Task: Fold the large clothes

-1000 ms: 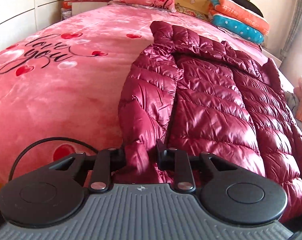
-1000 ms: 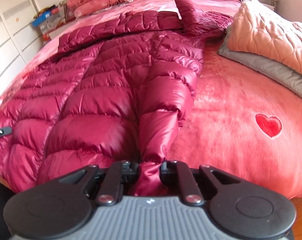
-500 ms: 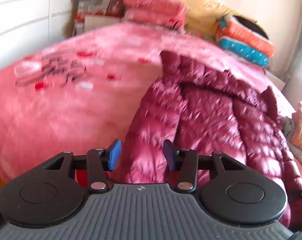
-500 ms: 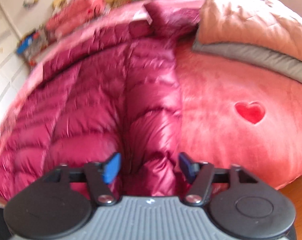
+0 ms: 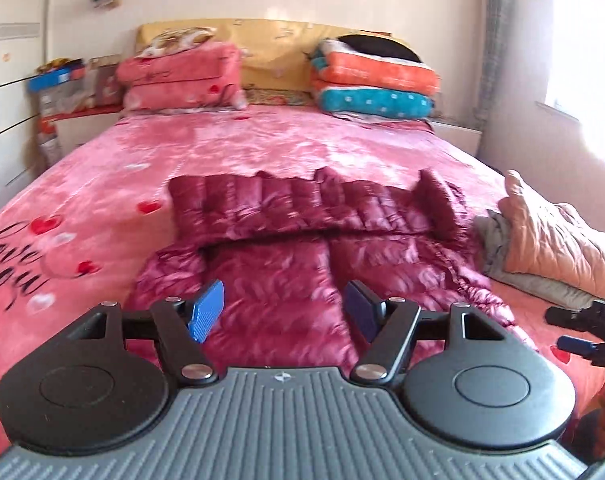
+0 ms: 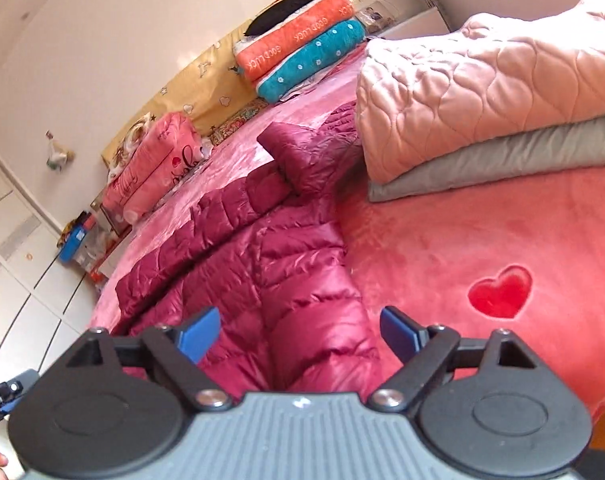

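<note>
Holding both grippers above the near edge of the bed point(image 5: 114, 160), pointed down along it toward the headboard.

Left gripper point(image 5: 280, 312): jaws have just been opening and now stand wide apart. Blue pads point(image 5: 206, 311) bare, nothing pinched between them. The jacket surface shows through the gap but lies below and beyond the fingertips, not touching.

Right gripper point(image 6: 300, 334): jaws have also just been opening, now spread wide. Pads point(image 6: 200, 334) free; the jacket's sleeve fabric is seen past the gap, not gripped. In the left wrist view, the right gripper's tip shows at the right edge; the left one shows at the lower left edge of the right wrist view.

Maroon quilted down jacket point(image 5: 302, 256) lies flat on the pink heart-print bedspread point(image 6: 482, 248), roughly mid-bed, hood end toward the headboard. Both sleeves are laid inward over the body. Hood band lies crosswise across the far end point(image 6: 230, 216). One corner near the hood point(image 6: 302, 156) stands up slightly.

Right of the jacket: a folded peach quilted blanket point(image 6: 482, 80) stacked on a grey layer point(image 6: 502, 156), its near corner touching or just beside the jacket's shoulder area; cannot tell which.

At the headboard: pink pillows point(image 5: 182, 76) on the left, an orange and teal folded stack point(image 5: 374, 88) on the right. Left view somewhat motion-blurred.
</note>
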`<state>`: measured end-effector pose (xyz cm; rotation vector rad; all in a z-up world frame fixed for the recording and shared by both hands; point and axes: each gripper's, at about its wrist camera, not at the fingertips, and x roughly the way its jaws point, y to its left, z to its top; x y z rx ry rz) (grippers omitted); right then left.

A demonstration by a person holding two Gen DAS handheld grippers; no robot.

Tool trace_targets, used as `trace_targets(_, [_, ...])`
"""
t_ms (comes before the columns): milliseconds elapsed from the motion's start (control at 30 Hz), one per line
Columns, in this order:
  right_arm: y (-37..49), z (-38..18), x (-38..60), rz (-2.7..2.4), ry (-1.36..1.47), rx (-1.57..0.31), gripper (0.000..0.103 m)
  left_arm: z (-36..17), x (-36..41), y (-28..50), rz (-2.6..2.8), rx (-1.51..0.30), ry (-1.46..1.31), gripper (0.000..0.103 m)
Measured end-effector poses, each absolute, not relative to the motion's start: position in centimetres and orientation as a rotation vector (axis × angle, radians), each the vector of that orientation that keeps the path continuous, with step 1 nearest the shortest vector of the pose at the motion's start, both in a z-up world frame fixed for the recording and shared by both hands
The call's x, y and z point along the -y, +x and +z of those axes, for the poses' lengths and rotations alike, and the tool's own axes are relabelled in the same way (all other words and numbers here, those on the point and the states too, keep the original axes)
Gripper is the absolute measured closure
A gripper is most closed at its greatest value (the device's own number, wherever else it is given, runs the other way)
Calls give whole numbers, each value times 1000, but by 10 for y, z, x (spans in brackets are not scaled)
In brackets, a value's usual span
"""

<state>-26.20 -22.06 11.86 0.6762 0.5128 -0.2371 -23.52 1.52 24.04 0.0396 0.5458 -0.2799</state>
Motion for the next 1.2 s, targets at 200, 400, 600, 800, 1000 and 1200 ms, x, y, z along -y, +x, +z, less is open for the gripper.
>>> trace_targets(200, [-231, 106, 240, -296, 645, -467, 16, 235, 52, -188, -318, -535, 130, 20])
trace_targets(400, [-210, 91, 260, -326, 643, -467, 16, 211, 114, -135, -319, -509, 239, 18])
trace_targets(600, [-201, 88, 277, -313, 634, -446, 16, 171, 178, -85, -364, -482, 386, 15])
trace_targets(800, [-199, 84, 294, -292, 682, -456, 16, 120, 224, -27, -349, -537, 543, 15])
trace_targets(1000, [-197, 79, 311, -297, 754, -468, 16, 99, 241, 0, -324, -518, 611, 14])
trace_targets(1200, [-199, 75, 314, -304, 784, -478, 16, 108, 228, 18, -294, -495, 540, 67])
